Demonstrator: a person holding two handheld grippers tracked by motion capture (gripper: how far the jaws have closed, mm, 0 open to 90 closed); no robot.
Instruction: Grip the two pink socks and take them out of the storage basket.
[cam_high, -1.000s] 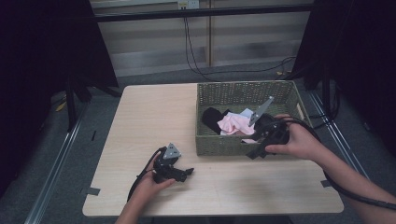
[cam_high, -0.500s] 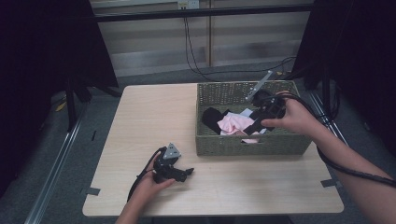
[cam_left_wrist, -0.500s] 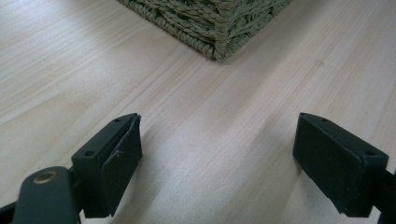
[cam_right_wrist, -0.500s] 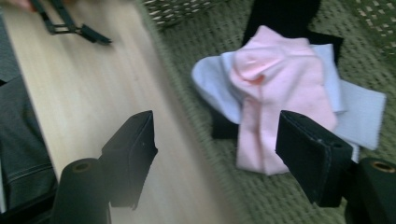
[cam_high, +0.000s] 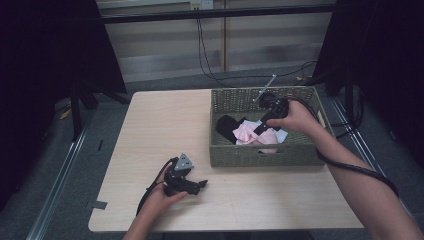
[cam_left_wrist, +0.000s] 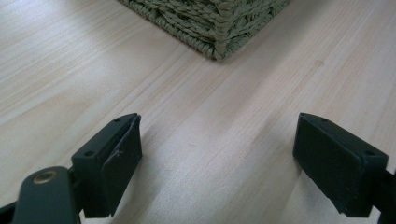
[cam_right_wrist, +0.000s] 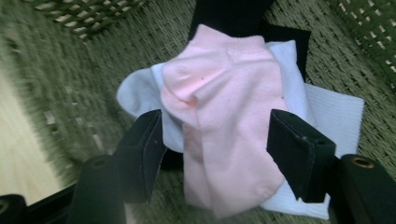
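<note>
A green woven basket (cam_high: 260, 156) stands on the right half of the wooden table (cam_high: 165, 125). Inside it lies a pile of socks, with a pink sock (cam_right_wrist: 224, 116) on top of a pale blue one (cam_right_wrist: 135, 95). A black sock (cam_right_wrist: 233, 14) and a white cloth (cam_right_wrist: 336, 112) lie beneath them. My right gripper (cam_right_wrist: 217, 123) hangs open just above the pink sock (cam_high: 247, 133), one jaw on each side of it. My left gripper (cam_high: 200, 186) rests open on the table in front of the basket's left corner (cam_left_wrist: 219, 23), with nothing between its jaws.
Bare tabletop stretches left of the basket and along the front edge. Cables trail from both grippers. Dark stands and a cable-hung wall lie beyond the table's far edge.
My right gripper has moved from the basket's front wall back over its inside and now points down at the socks. The left gripper has stayed still.
</note>
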